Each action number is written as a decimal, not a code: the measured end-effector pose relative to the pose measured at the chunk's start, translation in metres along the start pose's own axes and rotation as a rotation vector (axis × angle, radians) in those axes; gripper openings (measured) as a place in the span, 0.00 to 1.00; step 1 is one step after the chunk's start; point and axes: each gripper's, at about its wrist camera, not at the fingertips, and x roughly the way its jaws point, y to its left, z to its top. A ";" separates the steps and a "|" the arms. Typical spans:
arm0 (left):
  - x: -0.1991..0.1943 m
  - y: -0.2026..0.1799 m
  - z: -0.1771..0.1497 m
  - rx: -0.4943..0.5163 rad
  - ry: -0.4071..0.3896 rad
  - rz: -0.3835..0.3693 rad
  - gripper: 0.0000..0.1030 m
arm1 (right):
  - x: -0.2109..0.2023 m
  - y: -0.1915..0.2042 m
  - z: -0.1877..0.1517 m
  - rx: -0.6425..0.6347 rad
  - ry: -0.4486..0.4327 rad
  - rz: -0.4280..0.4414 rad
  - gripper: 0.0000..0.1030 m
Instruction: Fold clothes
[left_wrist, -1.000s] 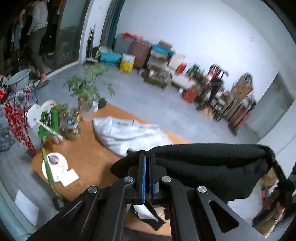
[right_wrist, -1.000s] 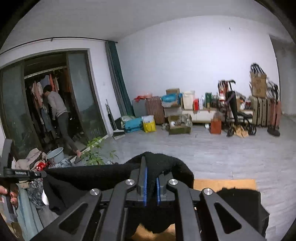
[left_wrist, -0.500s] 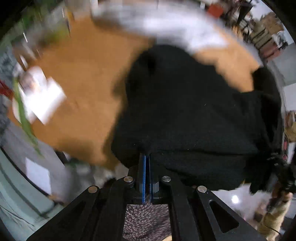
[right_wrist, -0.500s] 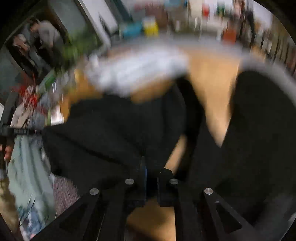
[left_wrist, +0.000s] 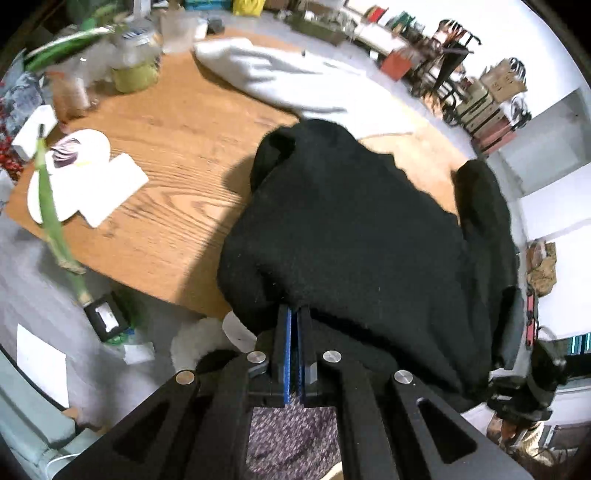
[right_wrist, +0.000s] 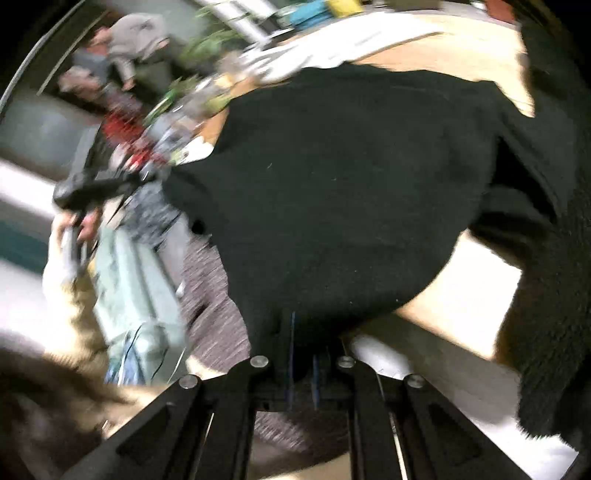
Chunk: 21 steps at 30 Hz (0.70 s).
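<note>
White garment (left_wrist: 295, 79), plate (left_wrist: 70, 177) on table (left_wrist: 177, 147) beyond black sweater (left_wrist: 354, 236).

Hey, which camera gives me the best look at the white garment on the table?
The left wrist view. There the white garment lies spread out on the wooden table beyond the black sweater, fairly sharp. The right wrist view shows only a blurred white strip of it above the black sweater.
</note>
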 end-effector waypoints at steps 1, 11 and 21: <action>-0.008 0.007 -0.007 -0.008 -0.005 -0.009 0.02 | 0.000 0.006 -0.006 -0.017 0.018 0.009 0.08; -0.004 0.037 -0.046 -0.119 0.169 0.199 0.04 | -0.018 -0.019 0.011 -0.031 0.085 -0.197 0.57; 0.070 -0.045 0.109 -0.109 0.189 0.112 0.72 | -0.053 -0.105 0.188 -0.040 -0.156 -0.510 0.70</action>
